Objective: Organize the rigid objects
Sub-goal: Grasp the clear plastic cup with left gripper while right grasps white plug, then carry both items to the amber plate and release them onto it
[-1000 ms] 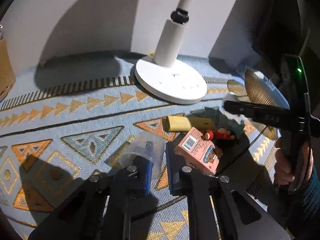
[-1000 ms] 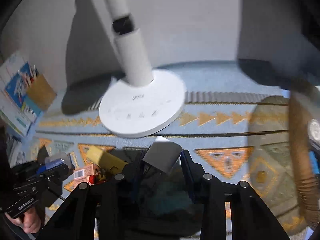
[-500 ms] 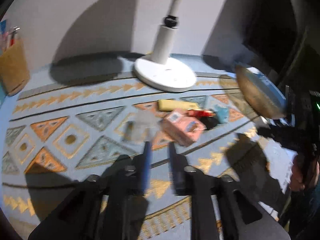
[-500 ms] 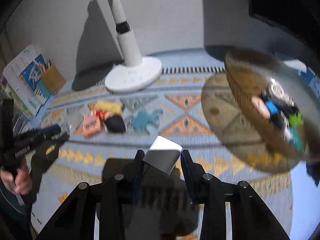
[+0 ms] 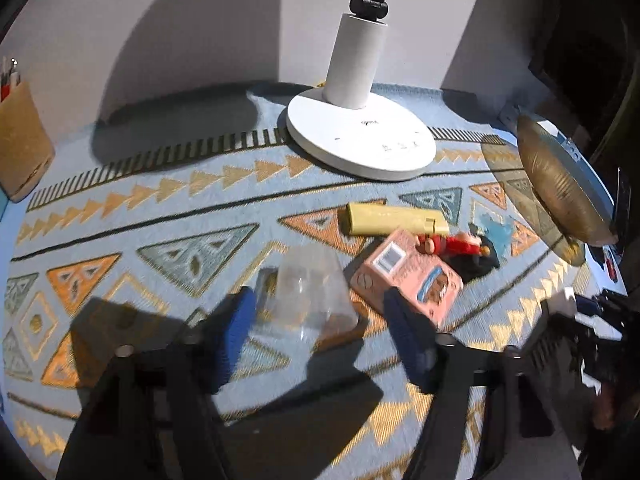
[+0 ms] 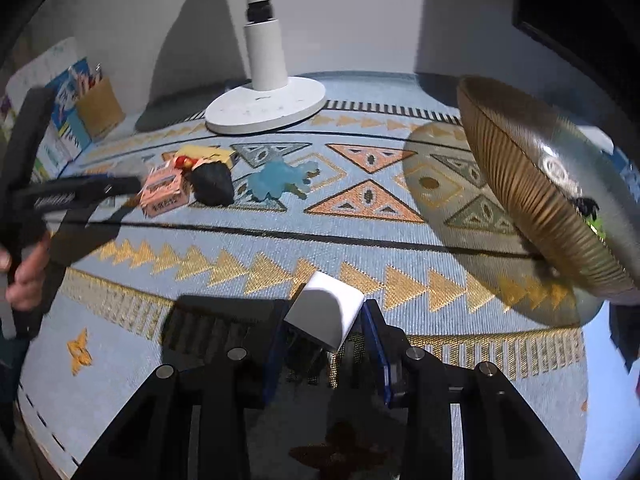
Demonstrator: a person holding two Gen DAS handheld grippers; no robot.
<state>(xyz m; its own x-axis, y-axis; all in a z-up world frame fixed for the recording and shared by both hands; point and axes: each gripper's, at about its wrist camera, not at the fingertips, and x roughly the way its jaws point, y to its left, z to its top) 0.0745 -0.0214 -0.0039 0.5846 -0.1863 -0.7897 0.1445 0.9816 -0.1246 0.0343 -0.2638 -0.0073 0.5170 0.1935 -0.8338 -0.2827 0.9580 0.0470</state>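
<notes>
On the patterned blue tablecloth (image 5: 120, 216), the left gripper (image 5: 320, 312) hangs over a clear plastic cup (image 5: 312, 292) lying on its side. Its jaws have just been opening, and the 2 blue pads now stand apart on either side of the cup without pressing it. Just right of the cup lies a pink box (image 5: 408, 276), with a yellow case (image 5: 396, 220) behind it and a small red figure (image 5: 452, 244) and a black lump (image 5: 480, 260) at its far corner. A white lamp base (image 5: 360, 140) stands further back, and a cardboard pen holder (image 5: 20, 140) sits at the far left.

From the right wrist view, the right gripper (image 6: 324, 328) is clamped on a white block (image 6: 324, 316), held above the cloth's near edge. A ribbed golden bowl (image 6: 520, 184) sits to its right, with small items inside that are too blurred to name. A pale blue shape (image 6: 280, 180) lies beside the black lump.
</notes>
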